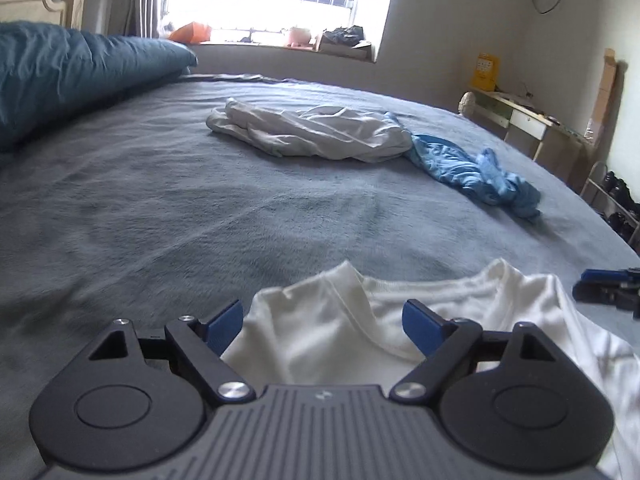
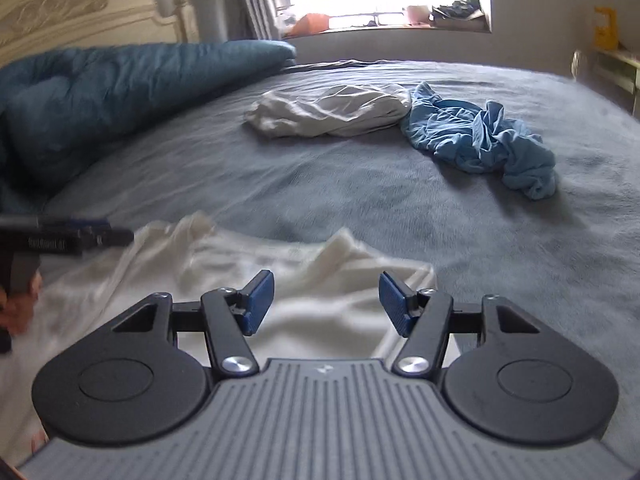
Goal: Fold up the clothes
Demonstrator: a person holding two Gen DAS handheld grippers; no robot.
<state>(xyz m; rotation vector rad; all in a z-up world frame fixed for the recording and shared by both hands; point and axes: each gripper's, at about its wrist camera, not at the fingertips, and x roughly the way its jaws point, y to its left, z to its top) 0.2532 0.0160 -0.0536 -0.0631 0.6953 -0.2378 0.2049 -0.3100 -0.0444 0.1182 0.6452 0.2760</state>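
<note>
A white T-shirt (image 1: 500,300) lies rumpled at the near edge of the grey-blue bed (image 1: 160,208). My left gripper (image 1: 323,322) hovers over its collar end, jaws wide open, the cloth below and between the blue pads but not pinched. My right gripper (image 2: 326,302) stands open over the same shirt (image 2: 240,256), nothing pressed between its pads. The right gripper (image 1: 608,286) also shows at the right edge of the left wrist view. In the right wrist view the left gripper (image 2: 80,236) reaches in from the left, with a hand (image 2: 20,308) behind it.
Farther across the bed lie a crumpled pale garment (image 1: 316,132) (image 2: 332,110) and a bunched light-blue garment (image 1: 472,168) (image 2: 480,136). A teal duvet (image 1: 72,68) (image 2: 120,80) is heaped at the left by the headboard (image 2: 60,8). A desk (image 1: 532,120) and shoe rack (image 1: 616,196) stand right of the bed.
</note>
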